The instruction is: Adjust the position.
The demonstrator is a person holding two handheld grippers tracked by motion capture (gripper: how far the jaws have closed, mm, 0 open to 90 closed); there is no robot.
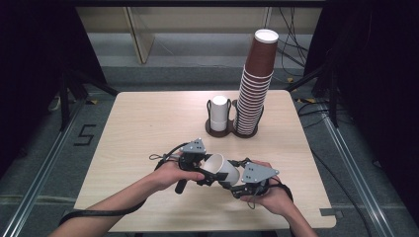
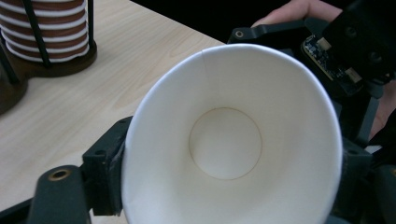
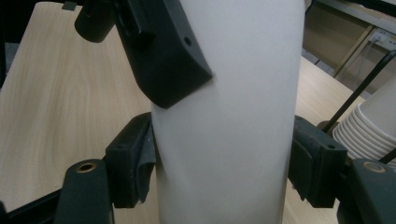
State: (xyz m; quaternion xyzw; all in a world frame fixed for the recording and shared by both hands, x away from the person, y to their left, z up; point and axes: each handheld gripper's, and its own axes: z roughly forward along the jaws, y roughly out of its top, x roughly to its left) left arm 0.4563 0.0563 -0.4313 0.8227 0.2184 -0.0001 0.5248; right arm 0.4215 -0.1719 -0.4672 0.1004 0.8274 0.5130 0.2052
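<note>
A white paper cup (image 1: 225, 170) lies on its side just above the table's front, held between both grippers. My left gripper (image 1: 206, 170) is at its mouth. In the left gripper view the open cup (image 2: 229, 140) faces the camera and both black pads (image 2: 109, 170) rest against its rim. My right gripper (image 1: 233, 183) holds the cup's lower body. In the right gripper view its two pads (image 3: 133, 165) press the cup wall (image 3: 233, 116) from either side, and a jaw of the left gripper touches the wall higher up. A hand wraps each gripper.
At the back of the light wooden table (image 1: 148, 123) stands a dark two-slot holder (image 1: 217, 132). One slot has a white cup (image 1: 219, 113), the other a tall stack of brown cups (image 1: 254, 94), also seen as a banded stack (image 2: 51, 32).
</note>
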